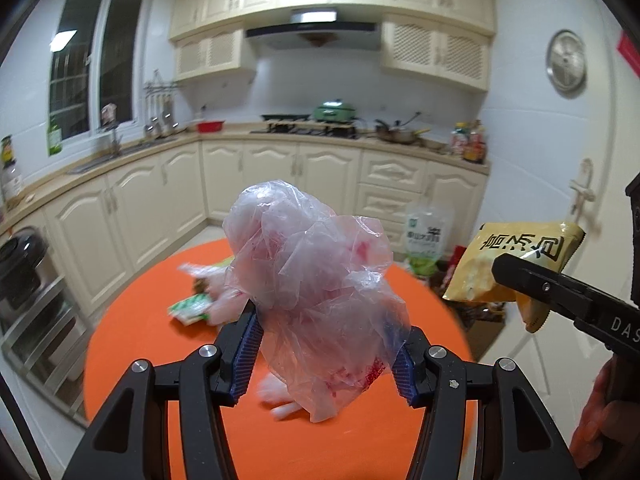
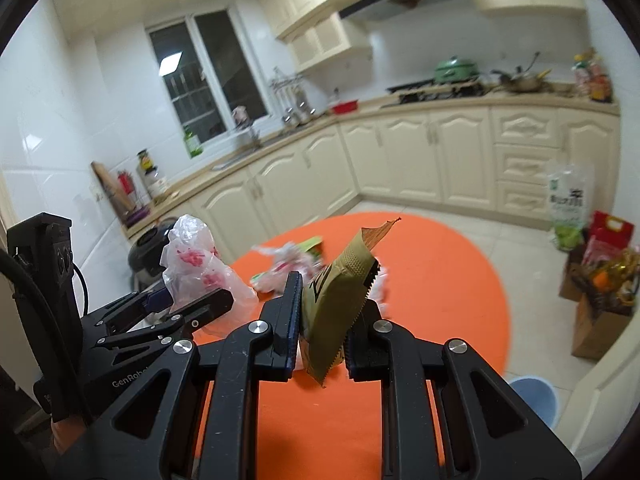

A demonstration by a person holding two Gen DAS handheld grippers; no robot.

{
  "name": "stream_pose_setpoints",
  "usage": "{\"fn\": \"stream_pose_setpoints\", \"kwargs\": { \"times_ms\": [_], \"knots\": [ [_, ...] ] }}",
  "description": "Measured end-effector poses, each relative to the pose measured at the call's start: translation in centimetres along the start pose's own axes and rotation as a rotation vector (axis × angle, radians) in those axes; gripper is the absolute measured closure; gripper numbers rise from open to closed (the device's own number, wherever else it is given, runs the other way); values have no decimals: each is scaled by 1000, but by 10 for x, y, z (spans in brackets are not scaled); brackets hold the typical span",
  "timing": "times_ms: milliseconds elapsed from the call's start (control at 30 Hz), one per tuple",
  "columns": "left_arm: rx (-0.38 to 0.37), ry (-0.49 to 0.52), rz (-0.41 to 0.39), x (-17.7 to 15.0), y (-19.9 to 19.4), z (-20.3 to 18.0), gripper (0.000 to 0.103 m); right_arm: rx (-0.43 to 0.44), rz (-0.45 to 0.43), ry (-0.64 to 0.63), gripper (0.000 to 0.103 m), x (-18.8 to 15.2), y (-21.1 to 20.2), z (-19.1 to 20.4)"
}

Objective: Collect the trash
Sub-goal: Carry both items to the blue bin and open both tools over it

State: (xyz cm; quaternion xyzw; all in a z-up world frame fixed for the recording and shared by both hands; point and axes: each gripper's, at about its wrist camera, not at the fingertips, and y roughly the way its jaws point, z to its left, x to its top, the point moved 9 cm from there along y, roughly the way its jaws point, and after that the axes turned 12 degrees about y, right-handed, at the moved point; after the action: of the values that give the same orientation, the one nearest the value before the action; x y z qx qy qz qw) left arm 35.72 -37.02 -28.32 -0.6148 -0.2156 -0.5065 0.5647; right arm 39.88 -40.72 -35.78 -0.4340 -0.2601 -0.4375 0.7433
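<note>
Two pieces of trash are hanging in the air, more is lying on the bench.
A crumpled clear plastic bag [image 1: 316, 276] with red print is standing upright above the orange bench [image 1: 132, 320]; a tan snack wrapper [image 2: 340, 300] with a torn, zigzag edge is tilting upward; green and white wrappers [image 1: 196, 304] are lying together, blurred, at the far side.

Left gripper [image 1: 326, 354] half open, clamped on a plastic bag. Right gripper [image 2: 322, 334] nearly closed, pinching a wrapper. Both raised, angled slightly down, side by side.
</note>
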Motion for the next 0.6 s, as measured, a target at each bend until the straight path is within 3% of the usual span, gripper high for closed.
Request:
{"fn": "stream_pose_setpoints", "kwargs": {
  "times_ms": [300, 600],
  "knots": [
    [-148, 78, -27, 27, 16, -64, 50, -99, -119, 64, 86, 30, -63, -60],
    [-326, 151, 95, 45, 118, -126, 50, -232, -129, 230, 86, 23, -84, -180]
  ]
}}
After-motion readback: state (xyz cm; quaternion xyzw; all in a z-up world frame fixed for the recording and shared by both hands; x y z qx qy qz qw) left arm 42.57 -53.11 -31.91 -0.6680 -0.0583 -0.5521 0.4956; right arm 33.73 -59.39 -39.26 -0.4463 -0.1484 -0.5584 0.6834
